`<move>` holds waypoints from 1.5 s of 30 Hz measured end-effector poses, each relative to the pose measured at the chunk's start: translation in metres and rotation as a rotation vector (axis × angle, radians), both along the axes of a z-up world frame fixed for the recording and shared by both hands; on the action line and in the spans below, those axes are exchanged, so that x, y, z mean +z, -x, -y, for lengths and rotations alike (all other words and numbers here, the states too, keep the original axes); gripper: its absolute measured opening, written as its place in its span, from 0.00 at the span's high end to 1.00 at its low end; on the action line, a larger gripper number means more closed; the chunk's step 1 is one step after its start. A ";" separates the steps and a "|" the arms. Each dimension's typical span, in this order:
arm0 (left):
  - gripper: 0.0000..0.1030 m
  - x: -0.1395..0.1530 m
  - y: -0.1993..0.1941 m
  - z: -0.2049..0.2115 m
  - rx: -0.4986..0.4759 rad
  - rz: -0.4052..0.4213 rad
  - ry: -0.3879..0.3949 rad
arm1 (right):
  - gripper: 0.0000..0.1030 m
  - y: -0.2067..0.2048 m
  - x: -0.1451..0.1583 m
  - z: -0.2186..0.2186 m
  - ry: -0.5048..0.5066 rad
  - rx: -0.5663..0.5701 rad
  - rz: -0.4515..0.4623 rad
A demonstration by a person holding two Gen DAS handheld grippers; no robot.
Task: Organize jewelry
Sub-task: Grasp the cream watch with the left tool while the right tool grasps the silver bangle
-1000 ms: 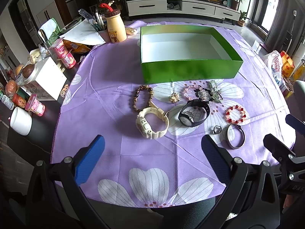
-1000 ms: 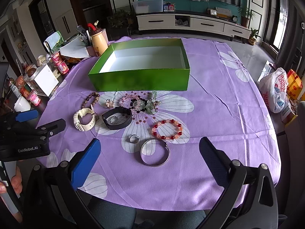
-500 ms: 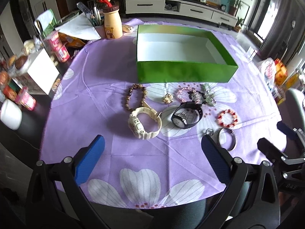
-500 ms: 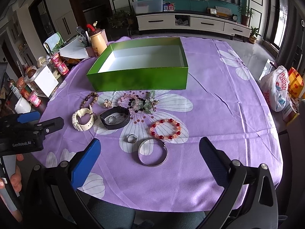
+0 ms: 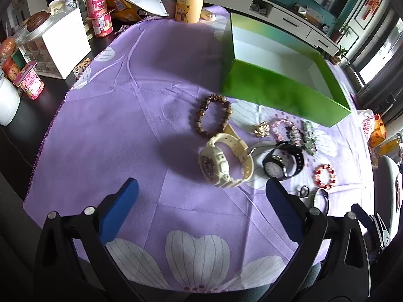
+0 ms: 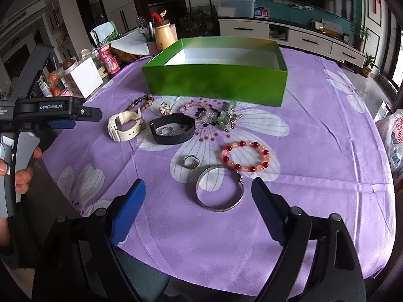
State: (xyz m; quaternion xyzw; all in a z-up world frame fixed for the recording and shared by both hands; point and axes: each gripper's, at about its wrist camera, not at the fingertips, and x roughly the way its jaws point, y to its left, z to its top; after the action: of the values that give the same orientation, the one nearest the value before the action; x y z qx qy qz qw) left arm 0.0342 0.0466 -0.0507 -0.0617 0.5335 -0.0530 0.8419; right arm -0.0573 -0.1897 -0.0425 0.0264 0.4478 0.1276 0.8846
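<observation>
An empty green box [image 5: 282,90] [image 6: 214,83] stands on the purple floral cloth [image 5: 126,130]. In front of it lie a brown bead bracelet [image 5: 213,115], a cream watch [image 5: 224,162] [image 6: 126,125], a black watch [image 5: 283,161] [image 6: 172,128], a pink bead cluster [image 6: 204,110], a red bead bracelet [image 6: 245,156], a small ring [image 6: 191,162] and a silver bangle [image 6: 219,188]. My left gripper [image 5: 201,206] is open and empty, just short of the cream watch. My right gripper [image 6: 199,203] is open and empty, its tips either side of the bangle's near edge.
Yogurt cups [image 5: 99,12], a white box [image 5: 63,45], a yellow bear bottle [image 5: 189,2] and papers crowd the table's left and back. The left gripper's body [image 6: 50,110] shows at the left of the right wrist view. Bags [image 6: 393,136] sit off the right edge.
The left gripper has moved forward and left toward the cream watch. The right gripper has moved in and down over the silver bangle. Both stay open.
</observation>
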 end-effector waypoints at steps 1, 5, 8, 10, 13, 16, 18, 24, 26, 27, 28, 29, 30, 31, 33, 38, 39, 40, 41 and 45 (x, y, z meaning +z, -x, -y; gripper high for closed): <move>0.02 -0.002 -0.002 0.000 0.001 0.000 -0.003 | 0.31 -0.003 -0.005 -0.002 -0.006 0.008 -0.014; 0.04 -0.010 -0.013 0.005 0.010 -0.005 -0.040 | 0.49 -0.011 -0.018 -0.006 -0.031 0.028 -0.044; 0.06 -0.017 -0.020 0.009 0.004 -0.024 -0.042 | 0.57 -0.015 -0.026 -0.010 -0.007 0.037 -0.055; 0.11 -0.023 -0.025 0.012 0.002 -0.041 -0.059 | 0.66 -0.017 -0.032 -0.012 0.003 0.045 -0.064; 0.20 -0.029 -0.029 0.016 -0.001 -0.062 -0.071 | 0.78 -0.019 -0.041 -0.016 0.041 0.049 -0.078; 0.32 -0.034 -0.032 0.016 0.004 -0.066 -0.087 | 0.88 -0.020 -0.042 -0.017 0.062 0.050 -0.056; 0.38 -0.038 -0.036 0.014 0.016 -0.075 -0.095 | 0.92 -0.020 -0.042 -0.015 0.069 0.045 -0.050; 0.65 -0.046 -0.041 0.009 0.021 -0.095 -0.078 | 0.97 -0.022 -0.042 -0.013 0.060 0.035 -0.039; 0.78 -0.045 -0.041 0.010 0.015 -0.091 -0.072 | 0.97 -0.022 -0.040 -0.012 0.046 0.032 -0.037; 0.79 -0.044 -0.040 0.009 0.017 -0.085 -0.074 | 0.97 -0.022 -0.038 -0.010 0.037 0.031 -0.033; 0.79 -0.044 -0.039 0.008 0.017 -0.081 -0.076 | 0.97 -0.020 -0.035 -0.010 0.033 0.030 -0.029; 0.79 -0.043 -0.038 0.008 0.015 -0.078 -0.078 | 0.97 -0.020 -0.033 -0.009 0.031 0.030 -0.022; 0.79 -0.043 -0.037 0.008 0.015 -0.075 -0.080 | 0.97 -0.019 -0.030 -0.009 0.027 0.029 -0.016; 0.79 -0.041 -0.036 0.007 0.015 -0.070 -0.079 | 0.97 -0.019 -0.027 -0.008 0.018 0.030 -0.009; 0.79 -0.037 -0.033 0.006 0.010 -0.056 -0.076 | 0.97 -0.019 -0.019 -0.008 0.002 0.032 0.012; 0.79 -0.016 -0.026 0.011 -0.009 0.010 -0.090 | 0.97 -0.025 0.005 -0.007 -0.025 0.037 0.068; 0.79 -0.011 -0.026 0.012 -0.016 0.024 -0.090 | 0.97 -0.028 0.010 -0.006 -0.031 0.039 0.080; 0.79 -0.007 -0.027 0.013 -0.020 0.034 -0.090 | 0.97 -0.031 0.014 -0.006 -0.034 0.041 0.089; 0.79 -0.002 -0.028 0.016 -0.030 0.049 -0.090 | 0.97 -0.035 0.018 -0.006 -0.036 0.044 0.097; 0.79 0.016 -0.040 0.025 -0.066 0.082 -0.079 | 0.97 -0.057 0.035 -0.005 -0.026 0.044 0.147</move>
State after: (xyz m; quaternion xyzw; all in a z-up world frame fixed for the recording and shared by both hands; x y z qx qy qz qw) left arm 0.0745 0.0211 -0.0345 -0.0085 0.5021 -0.0619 0.8626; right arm -0.0001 -0.1847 -0.0080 0.0186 0.3805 0.1543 0.9116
